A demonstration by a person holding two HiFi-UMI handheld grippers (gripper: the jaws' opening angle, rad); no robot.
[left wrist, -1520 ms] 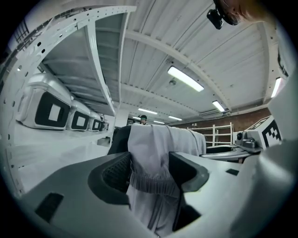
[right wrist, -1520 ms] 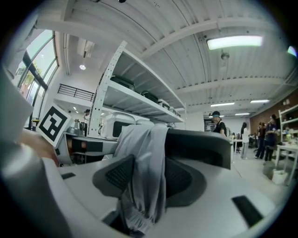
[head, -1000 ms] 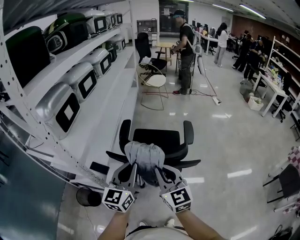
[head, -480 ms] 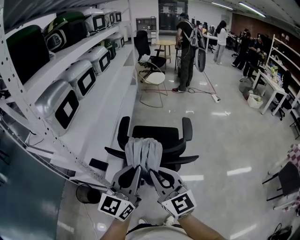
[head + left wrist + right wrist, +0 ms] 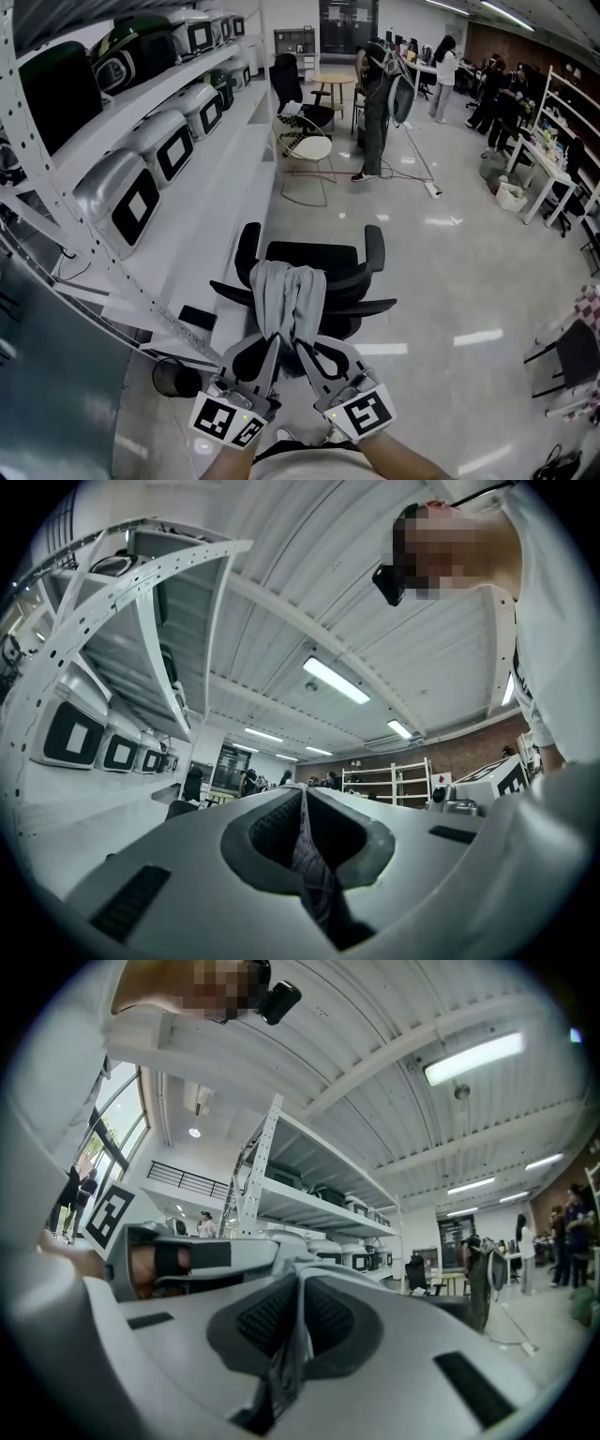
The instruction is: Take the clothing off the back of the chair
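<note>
White metal shelving (image 5: 112,112) fills the left of my head view, loaded with silver boxes (image 5: 120,195) that have dark fronts. Below it a black bin (image 5: 172,378) stands on the glossy floor (image 5: 450,281).

Next comes my left gripper (image 5: 272,340), its marker cube (image 5: 228,419) nearest me. In the left gripper view its jaws are pressed together on a thin fold of grey clothing (image 5: 314,878), which runs up between the ribbed pads (image 5: 272,829) and out at the tips.

From the head camera the clothing (image 5: 289,295) is a bunched grey bundle that stretches from both gripper tips over the top edge of the black chair (image 5: 352,272). I cannot tell whether it rests on the chair back or hangs just clear of it.

My right gripper (image 5: 302,345) sits just beside the left one, almost touching it, and both point at the chair back. The right gripper view shows its jaws clamped on the same grey cloth, a narrow strip trailing down between the pads (image 5: 262,1316).

The chair faces away from me, its two armrests spread to either side.

Farther back a person (image 5: 377,94) stands by a round table (image 5: 335,84) and a wire chair (image 5: 305,155). More people and open racks (image 5: 562,122) line the right side of the room.
</note>
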